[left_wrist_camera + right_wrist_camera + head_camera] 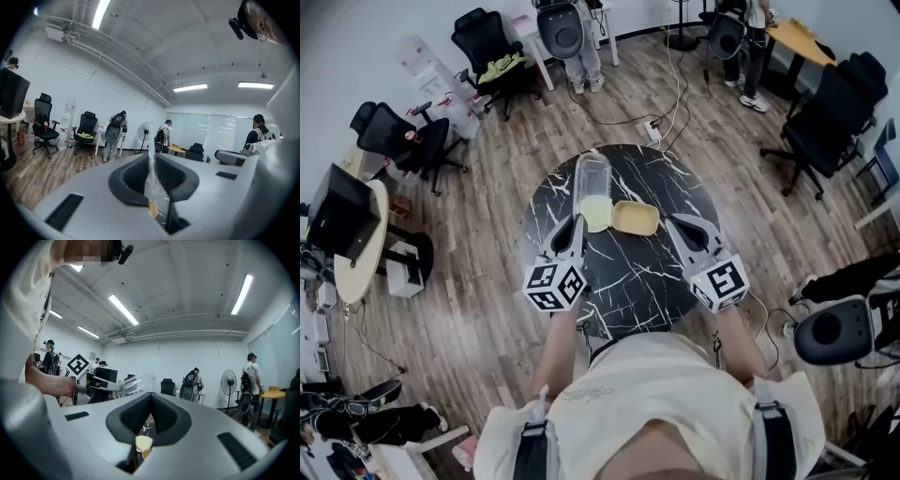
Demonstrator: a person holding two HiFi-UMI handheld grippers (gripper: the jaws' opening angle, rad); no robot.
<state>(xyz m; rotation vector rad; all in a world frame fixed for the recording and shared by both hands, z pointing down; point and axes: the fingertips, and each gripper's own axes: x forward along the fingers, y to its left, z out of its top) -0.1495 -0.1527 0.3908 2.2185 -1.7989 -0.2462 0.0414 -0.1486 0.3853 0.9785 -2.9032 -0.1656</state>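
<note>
Jaws of the left gripper point(151, 165) are clamped on the thin wall of a clear plastic container point(592, 181), which lies toward 12 o'clock on the round black marble table point(637, 274). Jaws of the right gripper point(151, 397) are pressed together on nothing, just at 3 o'clock of a shallow yellow plastic tray point(636, 217) touching the container.

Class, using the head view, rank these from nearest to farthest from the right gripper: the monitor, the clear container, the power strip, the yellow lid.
1. The yellow lid, on the table just left of the right gripper.
2. The clear container, further left, in the left gripper.
3. The power strip, beyond the table's far edge.
4. The monitor, far left.
</note>
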